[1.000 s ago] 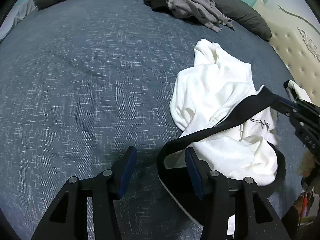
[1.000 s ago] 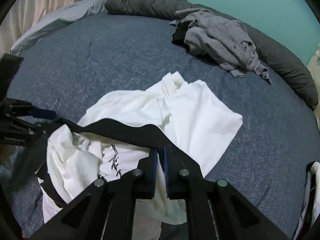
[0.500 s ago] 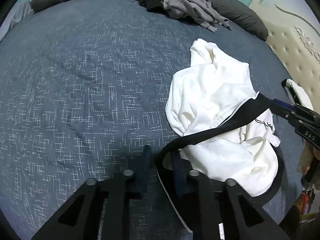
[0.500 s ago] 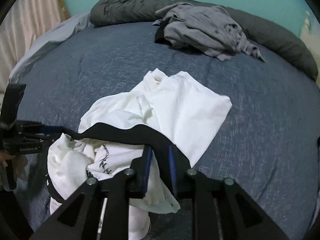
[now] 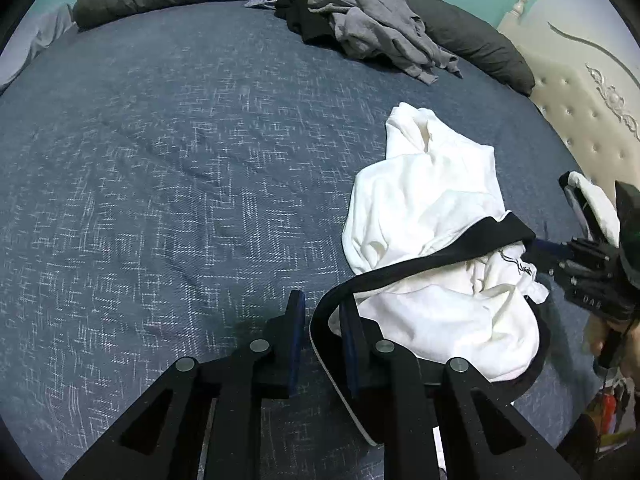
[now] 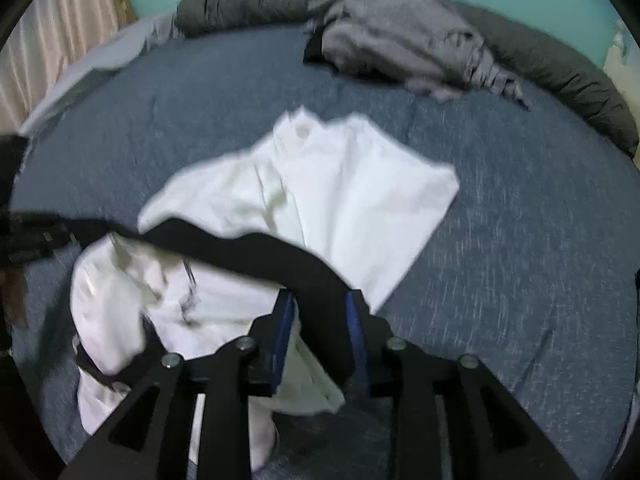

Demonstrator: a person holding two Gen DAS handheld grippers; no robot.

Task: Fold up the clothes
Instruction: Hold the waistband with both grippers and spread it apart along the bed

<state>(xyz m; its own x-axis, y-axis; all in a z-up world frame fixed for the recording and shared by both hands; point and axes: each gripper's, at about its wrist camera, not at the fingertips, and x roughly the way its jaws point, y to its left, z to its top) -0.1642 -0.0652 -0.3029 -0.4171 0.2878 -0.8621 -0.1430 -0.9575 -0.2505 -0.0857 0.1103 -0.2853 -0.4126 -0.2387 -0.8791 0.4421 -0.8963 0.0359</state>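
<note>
Bed [image 5: 168, 184]: blue-grey quilt, woven fleck, soft, slightly rumpled. Grey pile [image 5: 372, 28] of clothes at far edge, well apart.

White garment [image 5: 432, 216] w/ black band [image 5: 436, 260]: crumpled heap near my edge, not folded; cotton-like, limp, small dark print.

Change vs 1 s ago: my R gripper [image 6: 320, 334] was pinched on band, now jaws apart, band lying loose between. L gripper [image 5: 322, 334] has narrowed, band loop between pads, not clearly clamped.

Judgement: R grip let go, so band tension lost; regrip or spread needed before any fold.
</note>
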